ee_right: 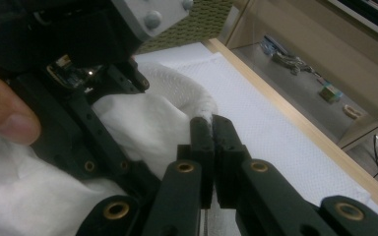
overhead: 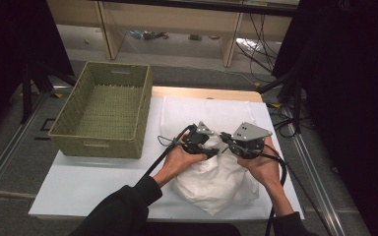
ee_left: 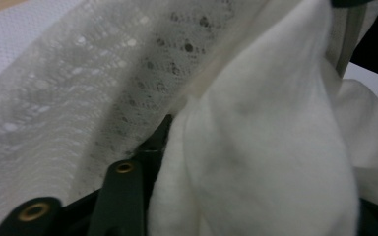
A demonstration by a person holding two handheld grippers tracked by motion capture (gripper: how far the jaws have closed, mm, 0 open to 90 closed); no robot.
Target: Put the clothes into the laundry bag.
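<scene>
right now both hands are working at a crumpled white cloth bundle (overhead: 216, 179) lying on the near part of the white-covered table (overhead: 78, 182), well to the right of the woven green rectangular basket (overhead: 106, 110). the left gripper (overhead: 211, 153) is pressing into the cloth's top, its jaws gripping a fold of white fabric in the left gripper view. the right gripper (ee_right: 211, 129) is sitting just beside it, jaws clenched on a thin edge of the cloth.
</scene>
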